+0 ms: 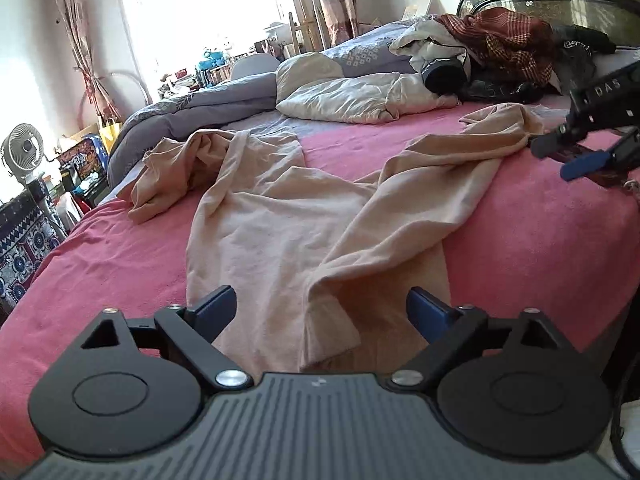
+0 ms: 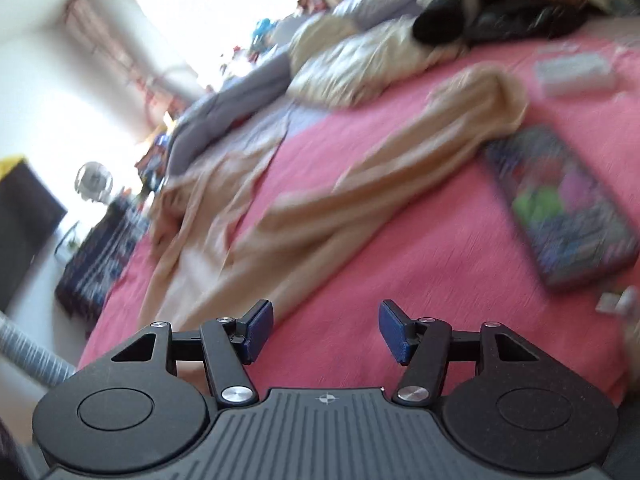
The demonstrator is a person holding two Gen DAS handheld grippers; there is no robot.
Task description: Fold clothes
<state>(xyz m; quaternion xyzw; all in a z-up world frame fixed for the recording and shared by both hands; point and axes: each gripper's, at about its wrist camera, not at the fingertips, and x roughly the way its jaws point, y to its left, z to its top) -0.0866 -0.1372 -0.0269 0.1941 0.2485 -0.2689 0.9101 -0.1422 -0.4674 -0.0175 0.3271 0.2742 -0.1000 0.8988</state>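
Observation:
A beige garment (image 1: 272, 216) lies spread and wrinkled on the pink bedsheet (image 1: 120, 248), one long part stretching toward the far right. My left gripper (image 1: 322, 312) hovers over its near end, open, with the cloth lying under the gap and neither pad pressing on it. The right gripper (image 1: 556, 158) shows at the right edge of the left wrist view, just past the garment's far right part. In the blurred right wrist view that gripper (image 2: 327, 330) is open over bare pink sheet (image 2: 400, 280), and the beige garment (image 2: 320, 208) lies ahead and to its left.
A phone in a patterned case (image 2: 560, 208) lies on the sheet right of the garment, and a white box (image 2: 572, 70) beyond it. Cream pillows (image 1: 352, 96), a grey quilt (image 1: 192, 116) and a heap of clothes (image 1: 500, 36) fill the far side. A fan (image 1: 24, 148) stands left.

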